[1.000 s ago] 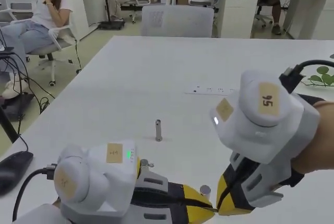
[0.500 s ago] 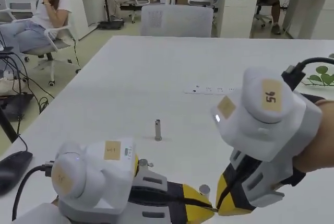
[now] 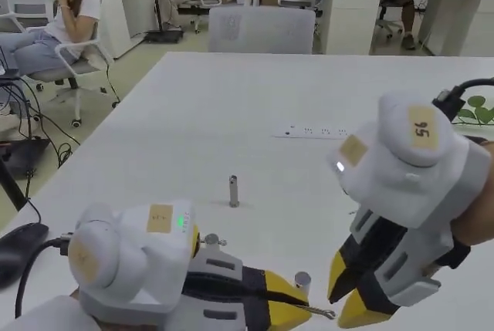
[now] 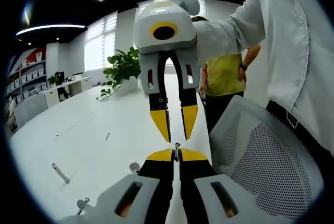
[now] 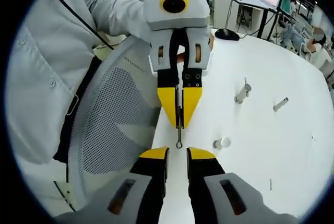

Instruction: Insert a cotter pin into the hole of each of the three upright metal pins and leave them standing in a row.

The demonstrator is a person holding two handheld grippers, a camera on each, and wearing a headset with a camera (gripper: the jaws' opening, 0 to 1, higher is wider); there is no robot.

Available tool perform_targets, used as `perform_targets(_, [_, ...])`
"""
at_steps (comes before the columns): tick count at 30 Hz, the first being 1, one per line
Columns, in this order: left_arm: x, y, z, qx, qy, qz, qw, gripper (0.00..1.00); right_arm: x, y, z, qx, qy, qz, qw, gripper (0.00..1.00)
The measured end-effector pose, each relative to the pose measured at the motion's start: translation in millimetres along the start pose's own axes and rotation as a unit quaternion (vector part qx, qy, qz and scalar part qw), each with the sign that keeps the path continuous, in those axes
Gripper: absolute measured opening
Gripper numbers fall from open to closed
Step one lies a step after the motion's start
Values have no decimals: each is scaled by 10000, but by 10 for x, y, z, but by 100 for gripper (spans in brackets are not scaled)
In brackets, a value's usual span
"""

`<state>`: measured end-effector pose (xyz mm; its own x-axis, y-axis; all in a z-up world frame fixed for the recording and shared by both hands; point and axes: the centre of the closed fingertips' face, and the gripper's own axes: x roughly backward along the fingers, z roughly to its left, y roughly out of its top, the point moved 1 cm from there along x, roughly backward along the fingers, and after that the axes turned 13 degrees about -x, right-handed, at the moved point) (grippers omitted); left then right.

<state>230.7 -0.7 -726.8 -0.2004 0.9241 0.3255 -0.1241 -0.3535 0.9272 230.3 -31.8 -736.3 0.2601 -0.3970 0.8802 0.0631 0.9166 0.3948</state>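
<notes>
- L claw: left gripper [image 3: 305, 312] has its jaws pressed together on a cotter pin [image 3: 318, 312], thin shaft pinched btwn the yellow tips, looped end sticking out toward the R.
- R claw: right gripper [image 3: 338, 309] faces it tip to tip, jaws parted w/ nothing btwn them. The loop sits just short of that gap, no contact visible.
- Metal pins on the white table [image 3: 231, 115], all upright:
- near-left metal pin [image 3: 210, 241], just behind the left gripper's body, w/ a small cross-piece through its top.
- far metal pin [image 3: 234, 191], bare, well apart from both claws.
- near-right metal pin [image 3: 302, 278], bare, just behind the closed tips.
</notes>
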Motion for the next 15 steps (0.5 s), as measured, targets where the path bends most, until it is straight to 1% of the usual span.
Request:
perform_targets(2, [7, 8, -7, -33, -25, -8, 10000, 0, -6, -27, 21, -118, 197, -18, 9997, 16])
perform_targets(3, [13, 13, -13, -57, -44, -18, 10000, 0, -8, -26, 19, -175, 280, -89, 9994, 17])
perform_targets(4, [17, 17, -18, -70, -63, -21, 10000, 0, -14, -25, 39, -230, 418, -149, 9988, 18])
perform_targets(5, [24, 22, -29, -71, -98, -29, 9999, 0, -16, -45, 63, -387, 606, -181, 9972, 18])
perform_targets(6, [29, 25, -38, -80, -126, -31, 9999, 0, -17, -59, 61, -460, 679, -193, 9964, 18])
perform_targets(7, [36, 29, -50, -101, -166, -35, 9998, 0, -20, -54, 45, -391, 714, -276, 9963, 18])
perform_targets(9, [44, 35, -58, -109, -193, -41, 9997, 0, -24, -76, 72, -570, 983, -371, 9928, 18])
perform_targets(10, [49, 42, -67, -118, -217, -54, 9997, 0, -26, -90, 100, -662, 1181, -417, 9899, 18])
perform_targets(12, [50, 46, -72, -154, -223, -55, 9996, 0, -38, -107, 111, -740, 1342, -513, 9868, 18])
perform_targets(13, [49, 48, -77, -170, -233, -58, 9996, 0, -44, -123, 134, -831, 1464, -513, 9844, 18])
perform_targets(15, [37, 60, -114, -193, -326, -82, 9992, 0, -73, -168, 104, -856, 1496, -497, 9838, 18])
